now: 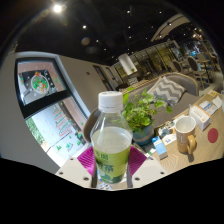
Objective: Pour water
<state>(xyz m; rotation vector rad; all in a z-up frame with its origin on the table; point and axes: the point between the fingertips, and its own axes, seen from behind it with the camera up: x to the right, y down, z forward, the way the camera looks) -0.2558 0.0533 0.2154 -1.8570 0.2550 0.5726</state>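
Observation:
A clear plastic bottle (111,140) with a white cap and a green label stands upright between my fingers, held above the table. My gripper (111,163) is shut on the bottle, with the pink pads (88,160) pressed against both sides of its label. A tan mug (186,130) with a handle sits on the table to the right, beyond the fingers. The bottle's base is hidden below the fingers.
A potted green plant (142,110) in a blue pot stands just behind the bottle. A wall screen (40,80) hangs at the left. Small boxes (210,110) lie on the table at the right, with sofas and cushions (170,88) farther back.

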